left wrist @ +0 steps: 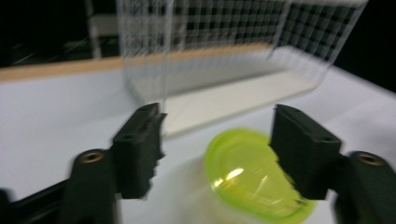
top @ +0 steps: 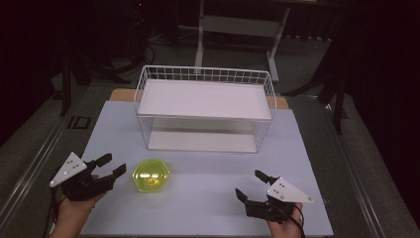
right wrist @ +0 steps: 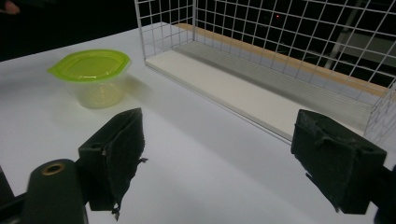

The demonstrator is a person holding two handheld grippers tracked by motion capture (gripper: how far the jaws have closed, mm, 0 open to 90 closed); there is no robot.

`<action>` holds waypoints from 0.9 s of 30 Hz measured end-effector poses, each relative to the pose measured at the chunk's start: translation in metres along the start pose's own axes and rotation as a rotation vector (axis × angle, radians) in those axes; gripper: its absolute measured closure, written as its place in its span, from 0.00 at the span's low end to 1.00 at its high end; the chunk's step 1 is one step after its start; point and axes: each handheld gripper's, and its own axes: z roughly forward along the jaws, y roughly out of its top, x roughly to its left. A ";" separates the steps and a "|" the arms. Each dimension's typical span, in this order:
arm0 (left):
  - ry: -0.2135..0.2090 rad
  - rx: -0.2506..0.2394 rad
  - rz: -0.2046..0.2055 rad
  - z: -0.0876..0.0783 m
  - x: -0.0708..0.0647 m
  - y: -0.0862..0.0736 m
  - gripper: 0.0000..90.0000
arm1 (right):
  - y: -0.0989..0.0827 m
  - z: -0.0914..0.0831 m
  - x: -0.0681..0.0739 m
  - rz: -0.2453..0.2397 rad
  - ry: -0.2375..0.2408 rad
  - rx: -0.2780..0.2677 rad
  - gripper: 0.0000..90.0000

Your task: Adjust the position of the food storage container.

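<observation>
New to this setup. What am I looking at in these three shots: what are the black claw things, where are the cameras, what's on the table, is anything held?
No robot here: a person holds a two-jaw handheld gripper in each hand. The high view looks down on the table from above the person's side; the other two pictures come from cameras riding on each gripper, looking out between its black jaws. On the table stand a white wire basket and a small clear container with a lime-green lid. The left gripper sits right beside the container, jaws apart and not gripping it. The right gripper rests open, off to the side. Nothing is held.
</observation>
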 end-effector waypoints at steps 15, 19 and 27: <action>0.036 0.226 -0.113 0.012 0.000 -0.035 1.00 | 0.001 0.000 0.001 -0.011 0.008 -0.006 0.19; 0.010 0.265 -0.096 0.018 -0.008 -0.044 1.00 | 0.002 -0.001 0.002 -0.009 0.010 -0.010 0.19; -0.029 0.325 -0.107 0.037 -0.015 -0.049 1.00 | 0.003 -0.001 0.002 -0.014 0.011 -0.012 0.19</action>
